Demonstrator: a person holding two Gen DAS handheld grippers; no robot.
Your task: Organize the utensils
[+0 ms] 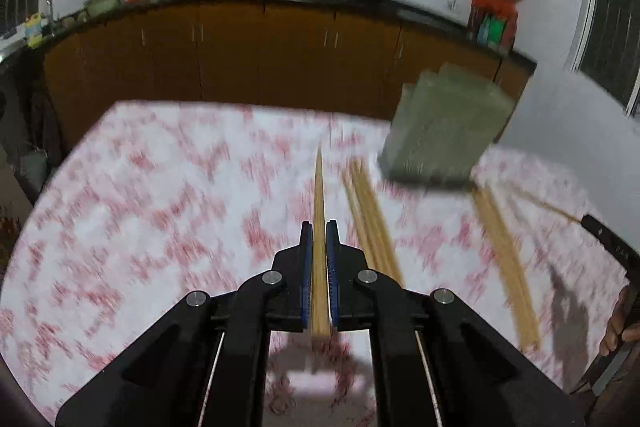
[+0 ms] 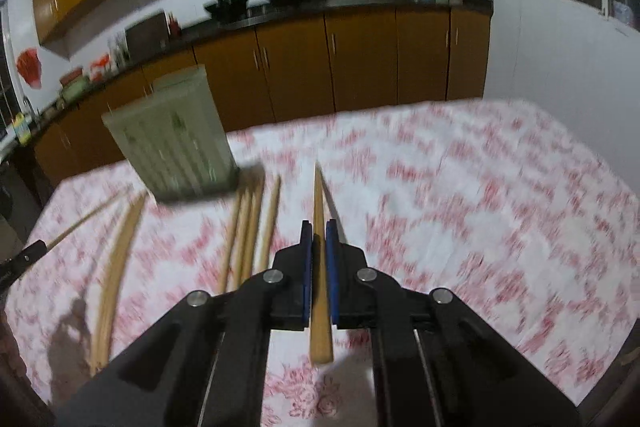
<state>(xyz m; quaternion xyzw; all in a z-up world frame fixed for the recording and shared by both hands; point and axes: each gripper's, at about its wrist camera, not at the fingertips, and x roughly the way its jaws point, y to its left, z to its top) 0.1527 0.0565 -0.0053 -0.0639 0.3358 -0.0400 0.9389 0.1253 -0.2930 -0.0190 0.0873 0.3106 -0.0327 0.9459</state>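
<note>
**Both jaws clamped on a chopstick each**

My left gripper (image 1: 319, 227) has its jaws closed down to a chopstick's width on a single wooden chopstick (image 1: 319, 211), which points forward above the desk (image 1: 140, 207) with its red-and-white floral cloth. My right gripper (image 2: 319, 227) grips a chopstick of its own (image 2: 319, 267) the same way, butt end sticking out behind the pads. A pale green utensil holder (image 2: 176, 139) stands upright near the far edge of the desk. More chopsticks (image 2: 246, 227) lie loose on the cloth just in front of it, and another curved-looking bundle (image 2: 114, 267) lies further left. Both views are motion-blurred.
</note>
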